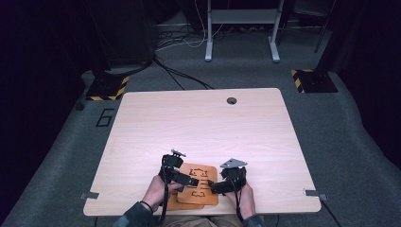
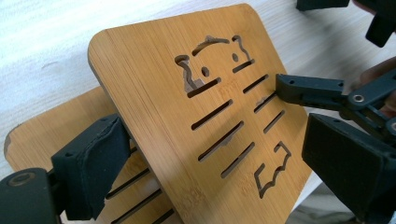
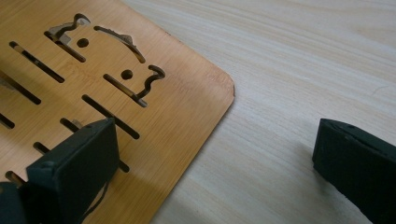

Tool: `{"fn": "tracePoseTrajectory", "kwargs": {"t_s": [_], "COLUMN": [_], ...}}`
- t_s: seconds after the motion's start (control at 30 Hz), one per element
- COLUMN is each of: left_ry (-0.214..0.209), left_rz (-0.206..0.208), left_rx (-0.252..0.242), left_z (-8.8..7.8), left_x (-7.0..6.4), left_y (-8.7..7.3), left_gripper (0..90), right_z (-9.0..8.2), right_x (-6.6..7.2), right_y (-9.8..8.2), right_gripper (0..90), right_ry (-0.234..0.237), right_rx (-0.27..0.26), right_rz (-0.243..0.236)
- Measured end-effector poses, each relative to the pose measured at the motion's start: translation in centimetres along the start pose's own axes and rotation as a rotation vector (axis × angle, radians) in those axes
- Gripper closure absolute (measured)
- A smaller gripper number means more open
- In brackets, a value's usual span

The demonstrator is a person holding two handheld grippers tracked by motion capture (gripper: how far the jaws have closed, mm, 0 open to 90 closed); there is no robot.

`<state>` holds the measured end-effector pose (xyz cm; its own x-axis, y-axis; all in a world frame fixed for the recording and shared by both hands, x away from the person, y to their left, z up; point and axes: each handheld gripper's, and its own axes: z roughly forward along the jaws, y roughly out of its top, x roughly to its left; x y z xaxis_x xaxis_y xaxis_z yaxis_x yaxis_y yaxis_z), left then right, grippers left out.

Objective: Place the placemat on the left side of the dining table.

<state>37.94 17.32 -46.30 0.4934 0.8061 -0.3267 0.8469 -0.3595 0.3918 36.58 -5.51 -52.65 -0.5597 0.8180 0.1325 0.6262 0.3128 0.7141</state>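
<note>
Now we are working two stacked bamboo boards (image 1: pixel 201 187) at the table's (image 1: pixel 198 123) near edge. Left gripper (image 1: pixel 181 175) is straddling the tilted upper board (image 2: pixel 196 107), jaws wide; right gripper (image 1: pixel 222 185) is gaping too. They look stiff, light and slick, so we are favouring an edge grip.

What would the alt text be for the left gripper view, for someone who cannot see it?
A bamboo board with cut-out slots and cat-like shapes sits tilted between the left gripper's two black jaws, lying over a second slotted board on a pale wooden table. The tip of the other gripper touches the top board's face at the right.
</note>
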Motion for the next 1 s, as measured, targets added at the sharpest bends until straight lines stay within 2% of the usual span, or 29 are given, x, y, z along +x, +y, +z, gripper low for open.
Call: {"fn": "tracePoseTrajectory", "kwargs": {"t_s": [0.1,0.3,0.37,0.4,0.67,0.77,1.0], "left_ry": [0.010,0.001,-0.003,-0.001,-0.004,-0.008,0.007], "left_rz": [0.011,0.011,0.028,0.016,0.042,0.032,0.037], "left_rx": [0.000,0.004,0.017,0.006,0.011,-0.005,0.012], "left_z": [-0.2,-0.8,-1.1,-1.1,-1.7,-1.7,-1.9], "left_x": [-0.5,-1.1,-1.2,-1.3,-2.2,-2.4,-2.9], "left_y": [0.4,1.0,1.3,1.3,1.9,2.1,2.6], "left_gripper": [8.3,8.6,8.7,8.9,11.2,10.9,14.3], "right_z": [-0.2,-0.3,-0.4,-0.4,-0.7,-0.8,-0.8], "right_x": [-0.2,-0.5,-0.6,-0.6,-1.0,-1.1,-1.3], "right_y": [-0.1,-0.2,-0.2,-0.2,-0.4,-0.5,-0.5], "right_gripper": [0.0,0.0,0.0,0.0,0.0,0.0,0.0], "right_ry": [0.003,0.015,0.015,0.016,0.016,0.018,0.015], "right_rx": [-0.004,-0.011,-0.015,-0.017,-0.028,-0.031,-0.033], "right_rz": [0.014,0.029,0.031,0.033,0.058,0.065,0.072]}}
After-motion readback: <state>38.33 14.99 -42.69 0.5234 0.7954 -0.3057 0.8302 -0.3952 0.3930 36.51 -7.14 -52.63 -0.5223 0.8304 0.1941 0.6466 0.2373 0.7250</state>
